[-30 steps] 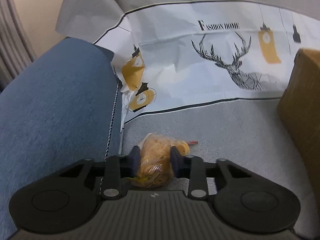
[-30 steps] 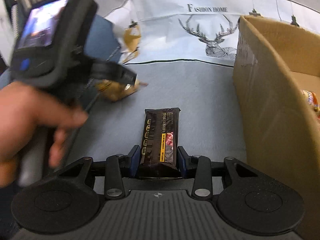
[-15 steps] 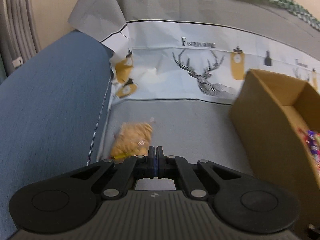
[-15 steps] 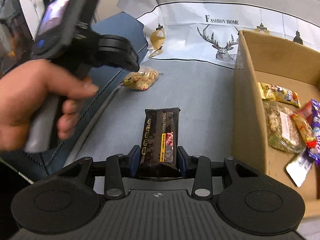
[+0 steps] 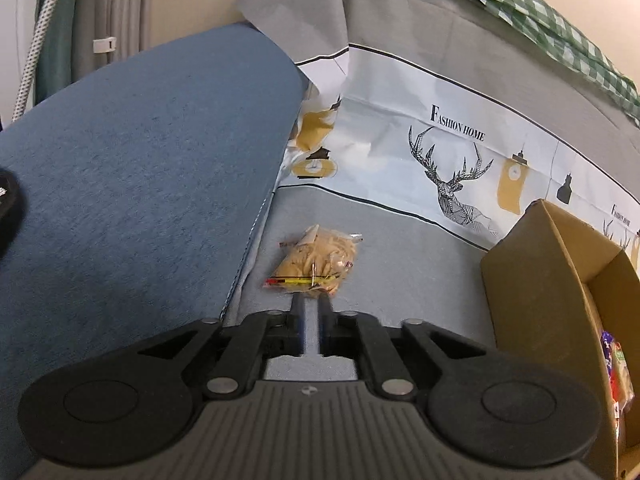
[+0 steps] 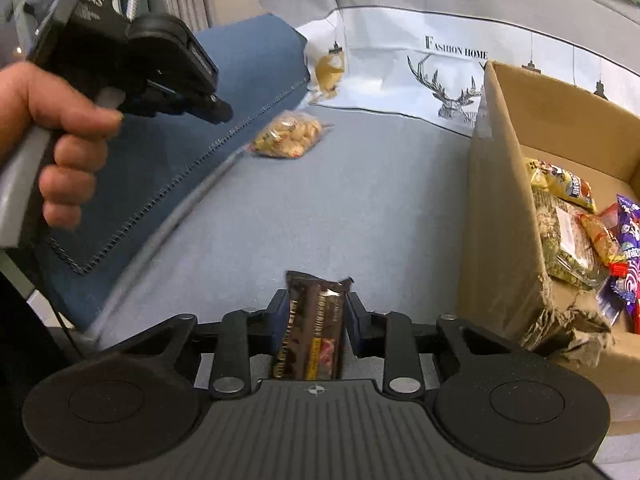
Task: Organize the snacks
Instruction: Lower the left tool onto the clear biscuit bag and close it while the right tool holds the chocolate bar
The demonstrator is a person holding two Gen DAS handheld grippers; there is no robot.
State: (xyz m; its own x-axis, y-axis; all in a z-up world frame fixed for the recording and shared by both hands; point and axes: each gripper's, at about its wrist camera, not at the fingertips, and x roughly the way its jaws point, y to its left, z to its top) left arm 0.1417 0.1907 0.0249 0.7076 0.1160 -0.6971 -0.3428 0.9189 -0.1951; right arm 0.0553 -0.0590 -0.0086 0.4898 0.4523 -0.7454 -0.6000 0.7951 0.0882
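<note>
A clear bag of yellow-brown snacks point(image 5: 316, 264) lies on the grey sofa seat, just ahead of my left gripper point(image 5: 310, 300), whose jaws are nearly shut with a narrow gap and hold nothing. The bag also shows in the right wrist view point(image 6: 290, 138). My right gripper point(image 6: 314, 304) is shut on a dark brown snack bar point(image 6: 312, 328), held above the seat. The cardboard box point(image 6: 500, 208) stands to the right and holds several snack packets point(image 6: 576, 216). The left gripper's body point(image 6: 132, 64) is high at the left in a hand.
A blue armrest cushion point(image 5: 132, 184) rises at the left. A white deer-print cloth point(image 5: 452, 164) covers the sofa back. The box's near wall point(image 5: 532, 308) stands close at the right of the left gripper.
My left gripper let go of the snack bag, closed and pulled back and up; the bag lies on the seat. My right gripper lifted the brown bar and drew back toward the box's near corner.
</note>
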